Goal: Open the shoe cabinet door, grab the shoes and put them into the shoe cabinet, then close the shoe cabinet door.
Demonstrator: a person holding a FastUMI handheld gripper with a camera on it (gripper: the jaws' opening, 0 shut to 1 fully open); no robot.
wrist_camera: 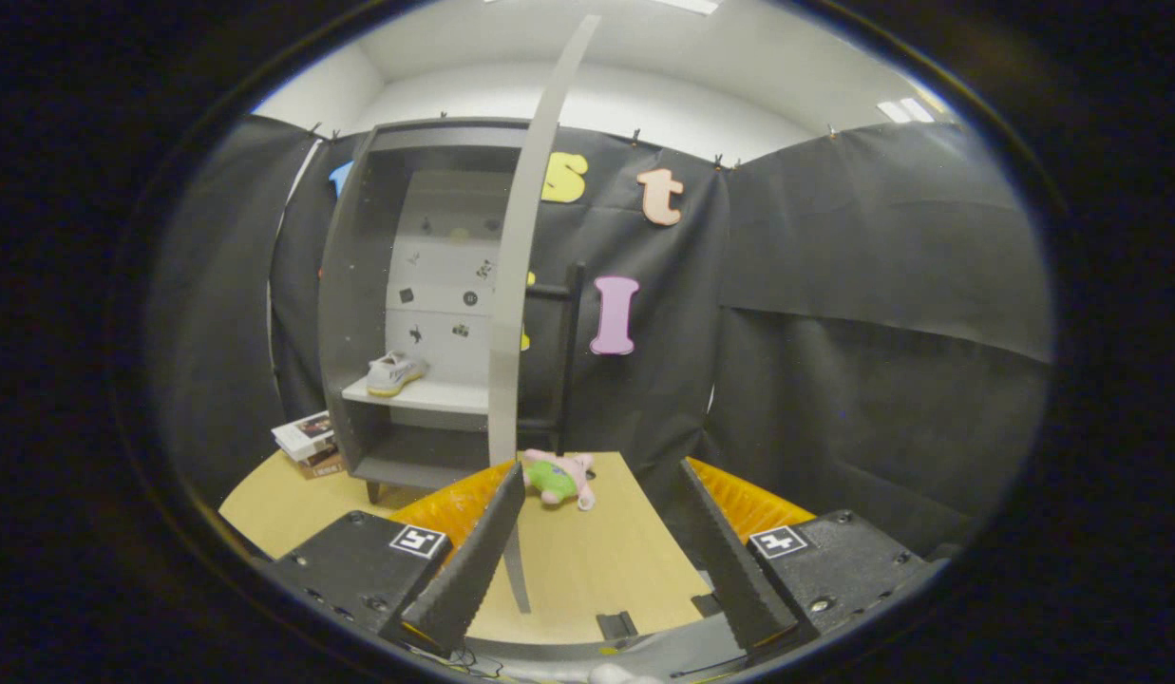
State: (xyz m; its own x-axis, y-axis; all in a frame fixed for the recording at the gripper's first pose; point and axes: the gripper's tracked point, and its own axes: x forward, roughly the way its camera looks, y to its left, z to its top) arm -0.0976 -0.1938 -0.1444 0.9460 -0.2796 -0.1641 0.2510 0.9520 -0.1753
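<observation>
Tool (606, 556) agape — shoe (395, 371) beyond, shelved

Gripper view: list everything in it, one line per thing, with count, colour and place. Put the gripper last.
shoe cabinet: one, grey, standing on the floor beyond the fingers, open.
cabinet door: one, grey, swung open, seen edge-on, lower edge just inside the left finger.
shoe: one, white, on the pale shelf inside the cabinet.
books: small stack, mixed colours, on the floor left of the cabinet.
plush toy: one, pink and green, on the floor just ahead of the fingers.
black rack: one, behind the door, against the wall.
floor: light wood.
gripper: one, fingers open, holding nothing.
</observation>
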